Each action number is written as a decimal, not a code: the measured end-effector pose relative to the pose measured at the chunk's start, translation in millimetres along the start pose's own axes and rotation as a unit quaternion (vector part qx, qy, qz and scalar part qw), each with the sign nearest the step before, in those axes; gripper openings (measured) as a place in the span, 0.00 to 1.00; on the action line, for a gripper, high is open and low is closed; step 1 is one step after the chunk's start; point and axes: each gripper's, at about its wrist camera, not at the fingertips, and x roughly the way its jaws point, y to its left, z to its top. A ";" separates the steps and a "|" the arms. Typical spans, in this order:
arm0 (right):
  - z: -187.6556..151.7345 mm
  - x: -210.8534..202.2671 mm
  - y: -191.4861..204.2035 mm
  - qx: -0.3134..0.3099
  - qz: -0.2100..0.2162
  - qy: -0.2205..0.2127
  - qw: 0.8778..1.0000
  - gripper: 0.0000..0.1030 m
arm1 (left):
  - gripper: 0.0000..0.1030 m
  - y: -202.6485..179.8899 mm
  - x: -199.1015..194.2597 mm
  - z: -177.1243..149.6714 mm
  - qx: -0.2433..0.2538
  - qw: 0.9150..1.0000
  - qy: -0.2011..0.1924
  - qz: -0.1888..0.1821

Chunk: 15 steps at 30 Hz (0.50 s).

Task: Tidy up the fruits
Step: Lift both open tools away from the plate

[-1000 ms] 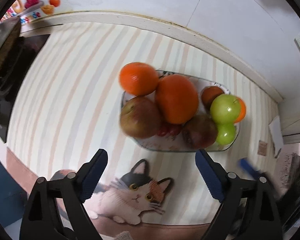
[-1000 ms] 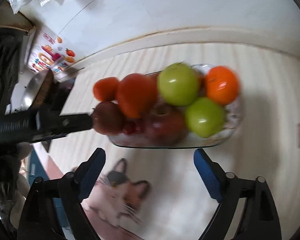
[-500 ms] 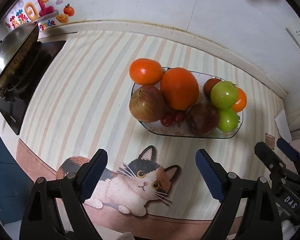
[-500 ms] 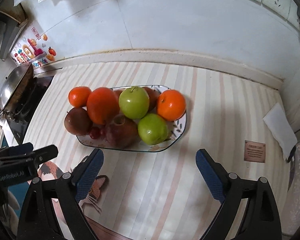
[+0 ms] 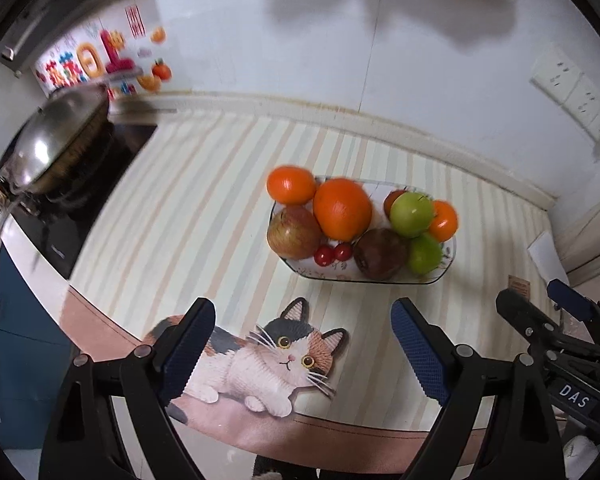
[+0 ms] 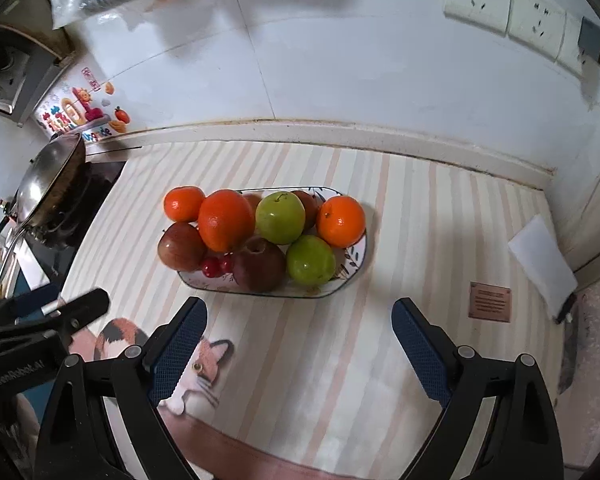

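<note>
Piled on the tray [image 6: 352, 276] mid-counter, the fruits [image 6: 280, 218] are judged firm, smooth and apt to roll; each is best taken across its widest part. The left gripper [image 5: 304, 344] and right gripper [image 6: 300, 340] are held agape, empty.

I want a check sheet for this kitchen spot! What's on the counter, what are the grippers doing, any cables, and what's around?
Surface: striped mat with a cat picture covers the counter.
Job's things: glass plate heaped with three oranges, two green apples, reddish apples and two cherries.
Clutter: white paper and a small brown plaque at the mat's right side.
Grippers: left gripper and right gripper both open, empty, short of the plate.
Cables: nothing seen.
Surroundings: wok on a stove, wall sockets, fruit sticker on white tiles.
</note>
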 end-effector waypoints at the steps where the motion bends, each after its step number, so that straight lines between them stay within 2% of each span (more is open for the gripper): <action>1: -1.5 -8.9 0.6 -0.003 0.002 -0.002 1.000 0.93 | 0.87 -1.0 -8.5 -1.8 0.003 1.000 -0.006 0.001; 15: -19.5 -141.7 8.6 -0.020 0.021 -0.054 0.998 0.94 | 0.87 -6.6 -111.9 -31.2 0.007 0.998 -0.061 -0.015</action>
